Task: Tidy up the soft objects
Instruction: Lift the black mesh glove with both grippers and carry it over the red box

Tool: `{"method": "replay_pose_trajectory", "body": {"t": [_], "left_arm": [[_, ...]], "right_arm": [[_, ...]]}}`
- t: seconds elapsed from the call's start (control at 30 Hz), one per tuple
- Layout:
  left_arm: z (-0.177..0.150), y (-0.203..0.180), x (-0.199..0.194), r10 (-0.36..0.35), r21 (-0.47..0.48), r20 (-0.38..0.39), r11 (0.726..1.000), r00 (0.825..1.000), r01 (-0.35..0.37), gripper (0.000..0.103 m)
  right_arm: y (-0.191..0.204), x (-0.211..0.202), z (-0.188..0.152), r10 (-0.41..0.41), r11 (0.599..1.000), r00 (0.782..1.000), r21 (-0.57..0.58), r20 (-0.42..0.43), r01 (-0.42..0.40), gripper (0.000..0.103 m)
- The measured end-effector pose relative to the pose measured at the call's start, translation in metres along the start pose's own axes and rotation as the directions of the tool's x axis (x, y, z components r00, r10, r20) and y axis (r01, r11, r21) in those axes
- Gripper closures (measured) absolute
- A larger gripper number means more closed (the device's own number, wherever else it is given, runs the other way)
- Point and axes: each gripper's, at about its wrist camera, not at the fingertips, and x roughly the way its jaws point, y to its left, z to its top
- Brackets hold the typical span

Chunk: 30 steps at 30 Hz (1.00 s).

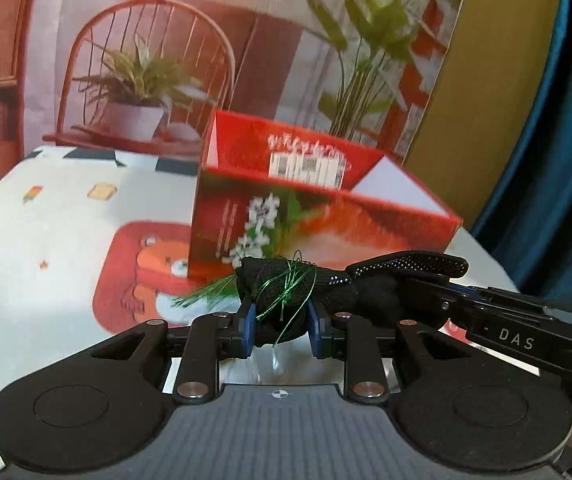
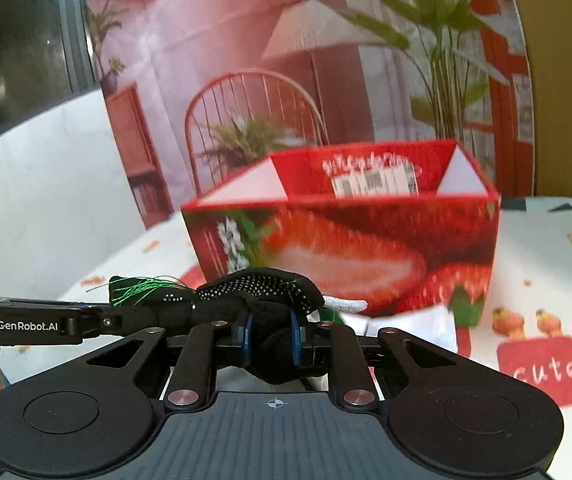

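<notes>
Both grippers hold one black knitted glove with white dots and green tinsel threads above the table. My left gripper [image 1: 280, 320] is shut on the tinsel end of the glove [image 1: 286, 296]. My right gripper [image 2: 272, 338] is shut on the other end of the glove [image 2: 262, 292]. The right gripper also shows in the left wrist view [image 1: 438, 300], the left one in the right wrist view [image 2: 98, 316]. An open red strawberry-print box [image 1: 306, 224] stands just beyond the glove; it also shows in the right wrist view [image 2: 346, 240].
A white cartoon-print tablecloth [image 1: 46, 220] covers the table. Something white with a green part [image 2: 366, 312] lies in front of the box. A printed backdrop of a chair and plants [image 1: 146, 60] stands behind. A blue curtain [image 1: 558, 160] hangs at the right.
</notes>
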Motion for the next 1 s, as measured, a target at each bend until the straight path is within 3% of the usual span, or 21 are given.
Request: {"method": "replay_pose_trajectory", "body": {"t": [0.2, 0.4, 0.47, 0.53, 0.7, 1.0], "left_arm": [[0.03, -0.004, 0.005, -0.003, 0.005, 0.032, 1.0, 0.999, 0.003, 0.076], [0.044, -0.003, 0.017, 0.006, -0.017, 0.014, 1.0, 1.0, -0.006, 0.072], [0.043, 0.001, 0.02, 0.006, -0.033, 0.001, 0.999, 1.0, -0.006, 0.061], [0.041, 0.005, 0.023, 0.01, -0.049, -0.011, 0.999, 1.0, -0.011, 0.056], [0.04, 0.013, 0.029, 0.001, -0.077, -0.023, 0.997, 1.0, -0.003, 0.056], [0.033, 0.008, 0.041, 0.01, -0.035, -0.064, 0.999, 0.998, -0.012, 0.056]], "right_arm": [[-0.002, 0.005, 0.028, -0.005, 1.0, 0.999, -0.002, 0.041, 0.005, 0.086], [-0.008, 0.016, 0.048, -0.014, 1.0, 0.999, -0.008, 0.052, 0.015, 0.086], [-0.009, 0.019, 0.047, -0.02, 1.0, 0.999, -0.01, 0.047, 0.021, 0.087], [-0.01, 0.021, 0.044, -0.031, 0.999, 0.998, -0.011, 0.046, 0.032, 0.087], [-0.015, 0.027, 0.039, -0.059, 0.998, 0.997, 0.005, 0.043, 0.059, 0.088], [-0.021, 0.036, 0.034, -0.077, 0.997, 0.997, 0.029, 0.028, 0.076, 0.088]]}}
